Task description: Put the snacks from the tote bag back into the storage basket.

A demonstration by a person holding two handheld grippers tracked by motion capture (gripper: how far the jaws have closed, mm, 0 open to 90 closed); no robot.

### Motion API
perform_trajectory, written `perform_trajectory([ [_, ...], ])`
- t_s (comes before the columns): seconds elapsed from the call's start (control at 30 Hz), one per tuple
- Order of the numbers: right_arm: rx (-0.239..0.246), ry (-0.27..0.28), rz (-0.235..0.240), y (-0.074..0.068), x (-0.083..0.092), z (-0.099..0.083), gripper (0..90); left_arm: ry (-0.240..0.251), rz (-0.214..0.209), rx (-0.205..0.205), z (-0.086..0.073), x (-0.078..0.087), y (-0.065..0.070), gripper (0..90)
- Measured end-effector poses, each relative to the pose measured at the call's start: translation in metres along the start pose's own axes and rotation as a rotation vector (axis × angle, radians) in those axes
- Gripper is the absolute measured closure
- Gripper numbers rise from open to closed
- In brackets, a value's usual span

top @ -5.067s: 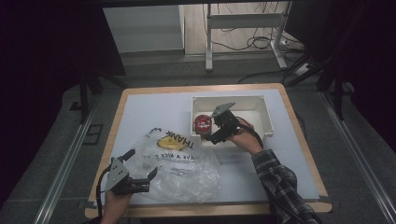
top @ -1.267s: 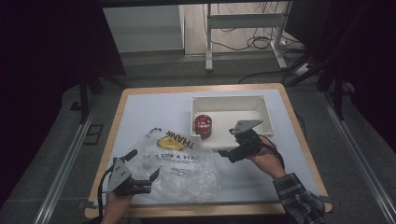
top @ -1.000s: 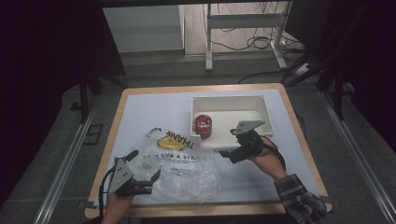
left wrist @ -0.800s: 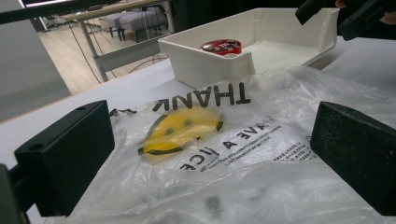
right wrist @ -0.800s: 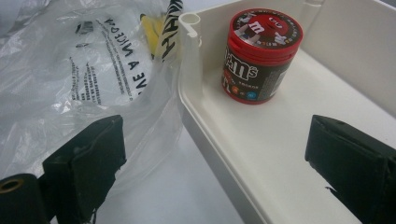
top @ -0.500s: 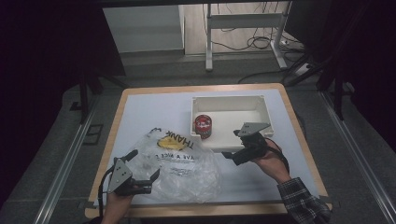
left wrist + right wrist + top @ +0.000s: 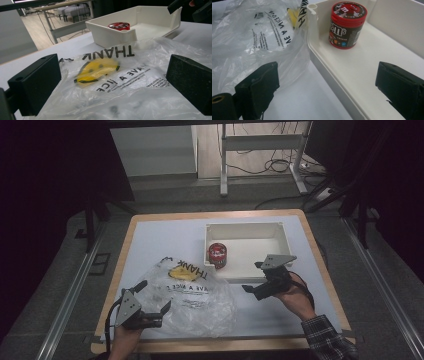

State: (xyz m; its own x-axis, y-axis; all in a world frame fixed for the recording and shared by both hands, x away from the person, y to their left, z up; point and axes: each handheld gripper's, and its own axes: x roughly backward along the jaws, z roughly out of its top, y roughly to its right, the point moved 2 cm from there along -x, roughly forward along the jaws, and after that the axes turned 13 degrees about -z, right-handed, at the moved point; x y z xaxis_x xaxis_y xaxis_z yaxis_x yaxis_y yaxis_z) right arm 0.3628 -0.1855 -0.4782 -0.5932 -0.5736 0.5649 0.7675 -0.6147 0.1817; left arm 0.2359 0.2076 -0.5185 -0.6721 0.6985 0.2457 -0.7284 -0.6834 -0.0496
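A red-lidded candy tub stands upright in the left end of the white tray. A crumpled clear plastic bag with a yellow smiley and black print lies on the table in front of the tray. My left gripper is open at the bag's near left edge, and the bag spreads between its jaws. My right gripper is open just outside the tray's near wall. Its jaws straddle the tray rim and face the tub.
The white tabletop has a wooden border, with bare room to the left and near right. The tray's inside to the right of the tub is bare. Dark floor, metal rails and a desk frame surround the table.
My right gripper has drawn back from the tub in the tray, toward the near side of the table, leaving the tub standing there. My left gripper has hardly moved.
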Motion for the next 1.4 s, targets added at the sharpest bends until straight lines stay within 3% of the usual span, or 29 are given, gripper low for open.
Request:
perform_trajectory([
  [1.4,-0.068,0.031,-0.101,0.013,0.047,-0.047,5.5,-0.002,-0.001,0.003,0.000,0.000,0.000,0.0],
])
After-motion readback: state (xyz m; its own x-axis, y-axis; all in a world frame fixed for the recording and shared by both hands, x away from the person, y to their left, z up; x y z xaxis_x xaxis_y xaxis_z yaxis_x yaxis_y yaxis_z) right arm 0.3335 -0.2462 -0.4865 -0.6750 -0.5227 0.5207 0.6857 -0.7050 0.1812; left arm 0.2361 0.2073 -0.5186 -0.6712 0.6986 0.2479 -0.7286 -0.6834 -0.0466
